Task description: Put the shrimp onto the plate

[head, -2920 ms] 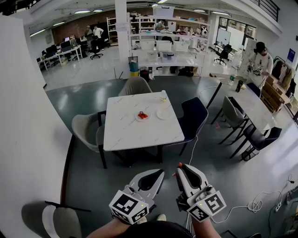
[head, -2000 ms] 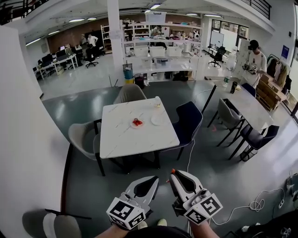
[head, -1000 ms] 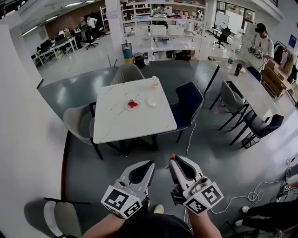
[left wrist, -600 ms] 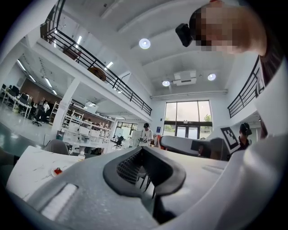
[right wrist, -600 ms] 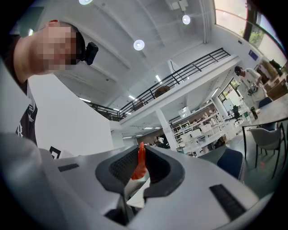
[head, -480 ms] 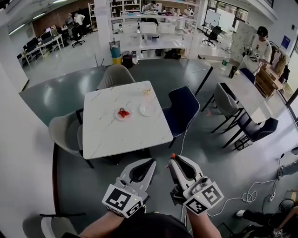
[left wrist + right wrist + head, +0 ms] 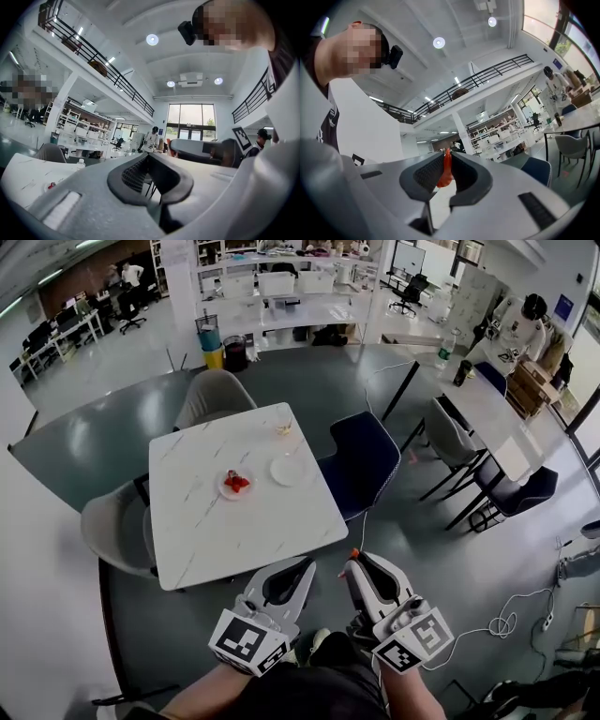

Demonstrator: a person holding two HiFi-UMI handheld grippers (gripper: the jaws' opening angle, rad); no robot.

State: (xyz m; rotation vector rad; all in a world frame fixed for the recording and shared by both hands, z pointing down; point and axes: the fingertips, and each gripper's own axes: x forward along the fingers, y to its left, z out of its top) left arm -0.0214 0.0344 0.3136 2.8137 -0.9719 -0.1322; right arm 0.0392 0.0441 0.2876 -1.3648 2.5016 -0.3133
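Observation:
My right gripper (image 7: 351,565) (image 7: 446,158) is shut on a small orange-red shrimp (image 7: 446,172), whose tip pokes out at the jaw ends (image 7: 354,554). Beside it my left gripper (image 7: 307,563) (image 7: 148,156) is shut with nothing in it. Both are held low in front of me, over the floor and short of the white marble table (image 7: 206,531). On that table a plate holding red shrimp (image 7: 235,484) sits next to an empty white plate (image 7: 288,471). The left gripper view catches the table (image 7: 23,171) and a red bit on a plate (image 7: 50,185).
A dark blue chair (image 7: 361,460) stands at the table's right, and grey chairs (image 7: 214,395) (image 7: 112,531) at its far and left sides. A small item (image 7: 283,429) lies near the far table edge. A cable (image 7: 506,620) trails on the floor at right. More tables and chairs (image 7: 487,442) stand further right.
The view has come closer to the marble table, which now sits larger and further left. Both grippers keep their pose, the right still holding the shrimp.

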